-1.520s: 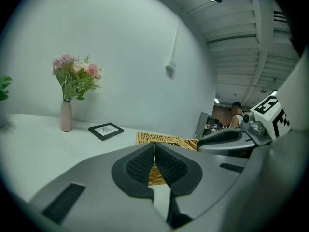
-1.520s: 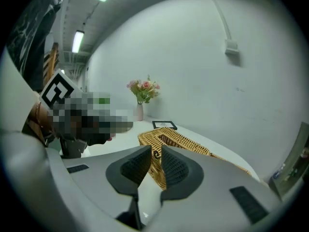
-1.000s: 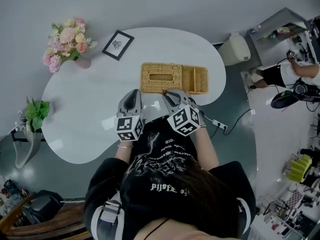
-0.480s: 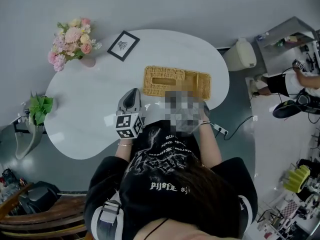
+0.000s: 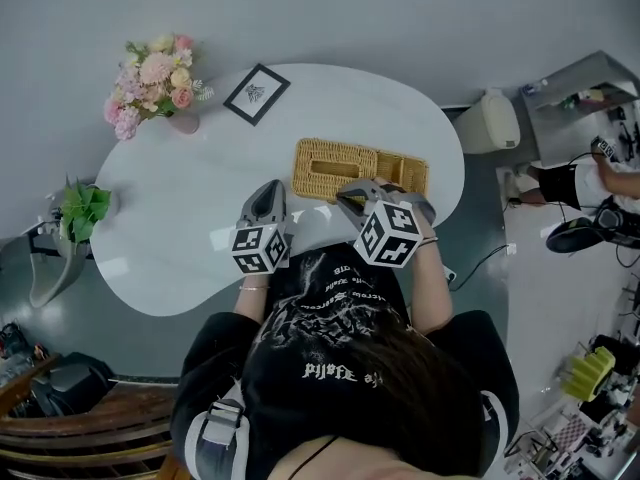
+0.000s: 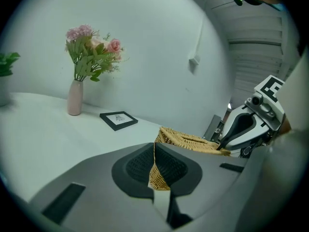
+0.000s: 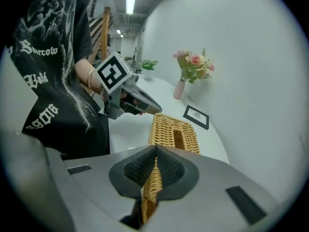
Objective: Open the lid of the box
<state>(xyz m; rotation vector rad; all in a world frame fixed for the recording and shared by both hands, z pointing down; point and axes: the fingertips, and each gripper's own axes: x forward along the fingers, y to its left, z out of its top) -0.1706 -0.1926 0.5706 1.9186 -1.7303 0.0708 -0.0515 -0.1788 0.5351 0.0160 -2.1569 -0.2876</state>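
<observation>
A woven wicker box [image 5: 335, 163] lies on the white table [image 5: 170, 218], its slotted lid [image 7: 174, 129] on the left part and an open compartment [image 5: 405, 173] on the right. My right gripper [image 5: 350, 200] sits at the box's near edge with its jaws shut, and wicker shows in the gap between the pads [image 7: 156, 149]. In the left gripper view its tip [image 6: 223, 150] touches the lid's edge [image 6: 186, 140]. My left gripper [image 5: 272, 186] hovers left of the box, shut and holding nothing [image 6: 154, 146].
A pink vase of flowers [image 5: 160, 78] and a black picture frame [image 5: 256, 93] stand at the table's far left. A green plant [image 5: 82, 211] sits off the left edge. A cream bin [image 5: 495, 118] stands on the floor to the right.
The right gripper's jaws have closed at the box's near edge. The left gripper has stayed about where it was.
</observation>
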